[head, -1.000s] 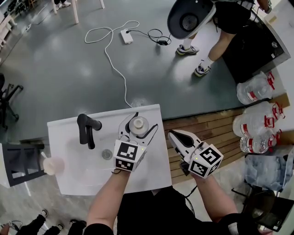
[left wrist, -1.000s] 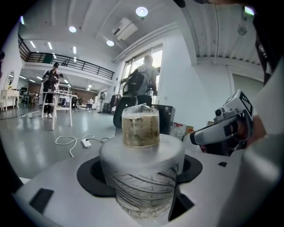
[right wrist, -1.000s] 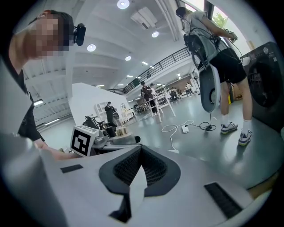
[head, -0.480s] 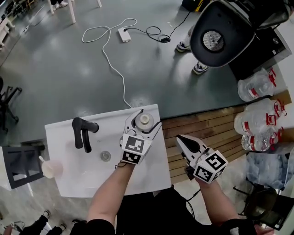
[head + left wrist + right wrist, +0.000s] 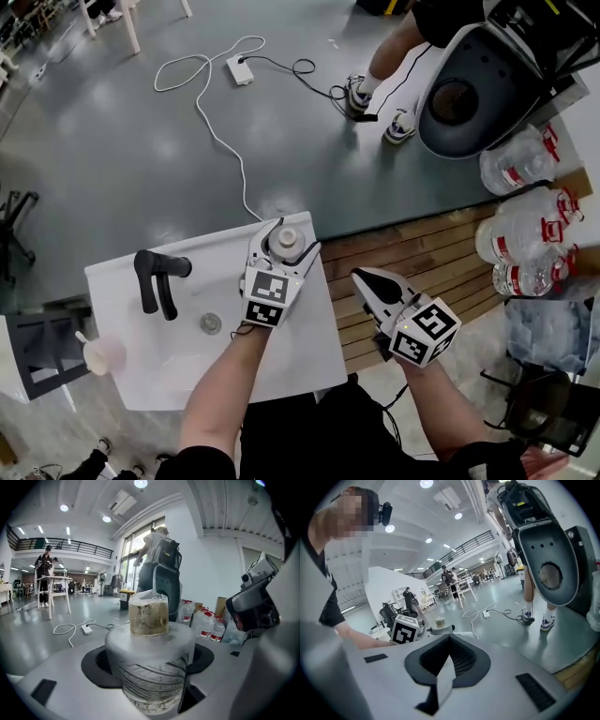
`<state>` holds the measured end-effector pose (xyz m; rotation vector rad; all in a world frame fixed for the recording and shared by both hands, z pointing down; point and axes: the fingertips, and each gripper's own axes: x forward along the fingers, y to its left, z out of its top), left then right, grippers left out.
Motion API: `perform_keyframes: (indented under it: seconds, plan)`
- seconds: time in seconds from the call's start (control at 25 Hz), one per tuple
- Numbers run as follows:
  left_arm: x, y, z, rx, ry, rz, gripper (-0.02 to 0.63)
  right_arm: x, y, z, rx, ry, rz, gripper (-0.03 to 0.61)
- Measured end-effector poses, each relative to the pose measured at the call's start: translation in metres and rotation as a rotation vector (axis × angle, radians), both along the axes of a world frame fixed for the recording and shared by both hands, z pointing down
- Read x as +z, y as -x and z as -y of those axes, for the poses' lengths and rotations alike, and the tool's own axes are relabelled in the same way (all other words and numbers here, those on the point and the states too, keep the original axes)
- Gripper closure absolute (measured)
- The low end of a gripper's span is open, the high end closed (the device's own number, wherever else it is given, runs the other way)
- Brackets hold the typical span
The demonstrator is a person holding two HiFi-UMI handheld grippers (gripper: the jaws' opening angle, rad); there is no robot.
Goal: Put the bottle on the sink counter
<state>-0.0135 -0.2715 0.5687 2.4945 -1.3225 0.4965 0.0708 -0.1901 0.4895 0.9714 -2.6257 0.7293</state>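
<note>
A small translucent bottle with a pale cap stands upright between the jaws of my left gripper, at the far right corner of the white sink counter. The left gripper view shows the ribbed bottle filling the gap, with both jaws closed against its sides. Whether its base touches the counter is hidden. My right gripper hangs to the right of the counter over wooden decking, shut and empty. Its own view shows the right gripper with jaws together, and the left gripper's marker cube beyond.
A black faucet and a drain sit at the counter's left, a pink cup at its left edge. Several large water jugs stand on the decking. A person's feet, a big grey shell and a cable are on the floor beyond.
The left gripper keeps the bottle at the counter's far right corner, with hardly any shift. The person with the grey shell has moved to the right in the background.
</note>
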Motion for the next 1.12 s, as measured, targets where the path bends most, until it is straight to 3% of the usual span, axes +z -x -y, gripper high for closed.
perform_keyframes:
  seconds: [1.12]
  plan:
    - [0.021, -0.009, 0.017, -0.038, 0.052, 0.13, 0.261, -0.001, 0.009, 0.005, -0.022, 0.023, 0.019, 0.565]
